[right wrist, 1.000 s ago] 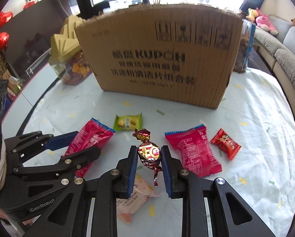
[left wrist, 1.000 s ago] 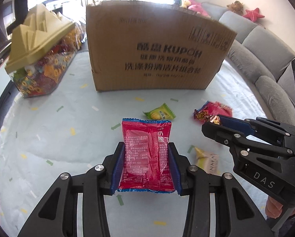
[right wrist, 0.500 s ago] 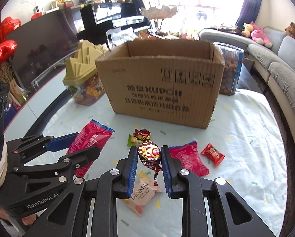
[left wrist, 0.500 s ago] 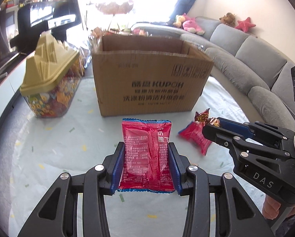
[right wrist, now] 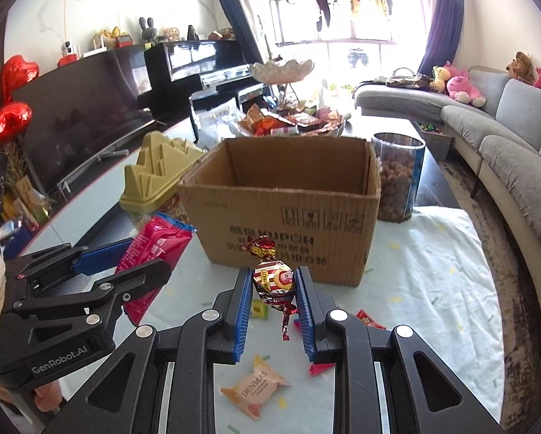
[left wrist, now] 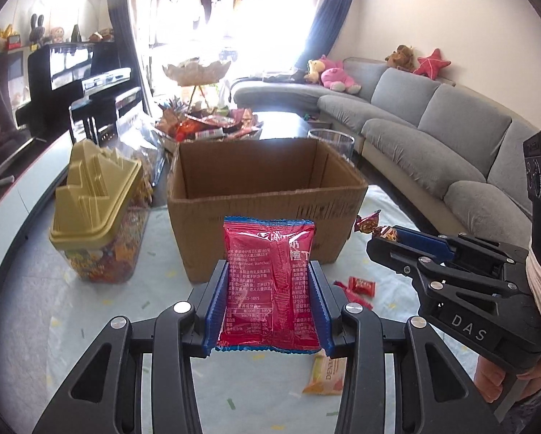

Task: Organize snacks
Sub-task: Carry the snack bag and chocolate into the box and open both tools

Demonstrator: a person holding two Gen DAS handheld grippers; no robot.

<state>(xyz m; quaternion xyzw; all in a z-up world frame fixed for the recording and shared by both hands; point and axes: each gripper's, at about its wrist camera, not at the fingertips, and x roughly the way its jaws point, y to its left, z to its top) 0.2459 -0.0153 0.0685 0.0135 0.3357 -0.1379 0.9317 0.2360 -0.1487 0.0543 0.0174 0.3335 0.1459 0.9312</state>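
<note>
My left gripper is shut on a red snack packet and holds it above the table, just in front of the open cardboard box. My right gripper is shut on a foil-wrapped candy, also raised in front of the box. The right gripper shows in the left wrist view at the right, the left gripper in the right wrist view at the left. The box interior looks empty as far as visible.
On the white cloth lie a peach Denmas packet, a small red candy, a green candy and a red packet. A gold-lidded jar stands left of the box, a clear jar of nuts right. A grey sofa curves along the right.
Both grippers have risen with their snacks, so the box's open top now shows. The loose snacks on the cloth have dropped lower in view.
</note>
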